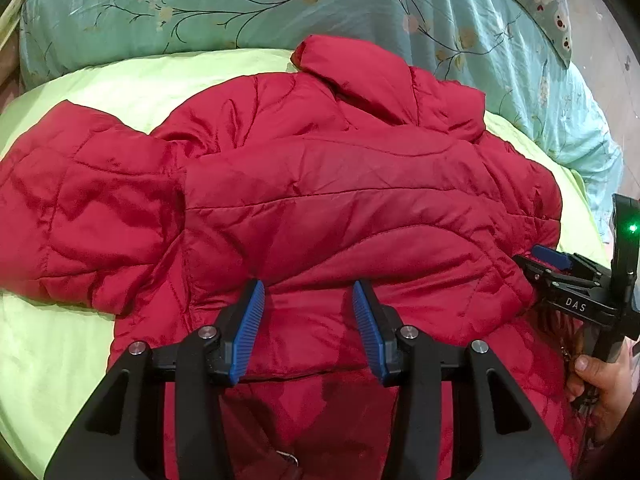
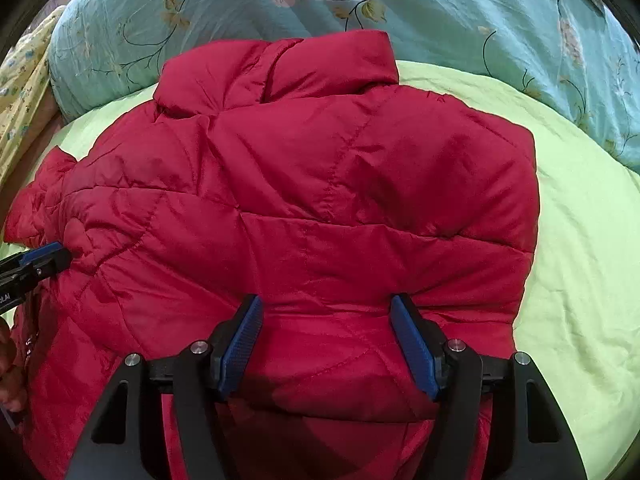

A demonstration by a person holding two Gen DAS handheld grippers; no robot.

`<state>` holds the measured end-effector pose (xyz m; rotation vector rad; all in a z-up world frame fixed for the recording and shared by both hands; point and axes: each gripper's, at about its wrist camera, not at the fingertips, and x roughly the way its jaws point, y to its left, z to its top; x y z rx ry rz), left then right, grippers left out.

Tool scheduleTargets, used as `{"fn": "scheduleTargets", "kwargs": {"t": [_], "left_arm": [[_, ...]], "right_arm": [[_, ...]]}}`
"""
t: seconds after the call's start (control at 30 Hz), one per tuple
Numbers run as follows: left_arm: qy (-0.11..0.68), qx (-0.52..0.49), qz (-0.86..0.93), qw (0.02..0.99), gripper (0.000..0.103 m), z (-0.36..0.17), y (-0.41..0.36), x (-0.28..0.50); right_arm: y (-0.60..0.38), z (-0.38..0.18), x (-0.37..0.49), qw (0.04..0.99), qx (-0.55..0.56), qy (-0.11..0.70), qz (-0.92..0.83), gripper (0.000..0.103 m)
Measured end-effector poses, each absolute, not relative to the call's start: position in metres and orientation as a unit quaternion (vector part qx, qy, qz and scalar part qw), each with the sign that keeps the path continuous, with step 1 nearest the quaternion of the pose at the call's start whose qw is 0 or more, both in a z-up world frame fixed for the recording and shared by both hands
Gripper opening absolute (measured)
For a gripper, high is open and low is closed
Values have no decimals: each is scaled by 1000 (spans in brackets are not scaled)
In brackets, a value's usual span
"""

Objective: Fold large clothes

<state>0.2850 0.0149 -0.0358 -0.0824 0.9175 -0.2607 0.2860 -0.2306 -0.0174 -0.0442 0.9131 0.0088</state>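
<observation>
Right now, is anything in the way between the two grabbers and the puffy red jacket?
Nothing visible. The left gripper and right gripper both sit directly over the puffy red quilted jacket, jaws apart, with only its fabric between them.

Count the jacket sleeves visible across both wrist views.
1. On the red jacket, one sleeve lies spread out to the left on the green sheet in the left wrist view. The other sleeve is not visible, perhaps folded under or hidden.

The left wrist view looks steeply down along its fingers, close over the red jacket (image 1: 320,200); the right wrist view (image 2: 304,208) does likewise from beside it; both share the jacket's collar, green sheet (image 1: 52,360) and floral quilt (image 2: 440,12).
</observation>
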Motion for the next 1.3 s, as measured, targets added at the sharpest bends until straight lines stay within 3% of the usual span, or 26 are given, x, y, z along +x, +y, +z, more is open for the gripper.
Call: {"fn": "scheduleTargets", "kwargs": {"t": [0.23,0.4,1.0,1.3], "left_arm": [[440,-84,-124,886,45,-27,40,276],[414,-103,-92,900,64,-13,73,260],[390,-297,66,869,64,-57,285,240],[353,-358,109,857,64,-74,345,248]], "right_arm": [[-237,1,261,905,15,425,16,68],[-227,24,232,912,31,407,40,68],[-184,37,122,901,81,409,119,73],[-177,36,103,902,79,408,113,73]]}}
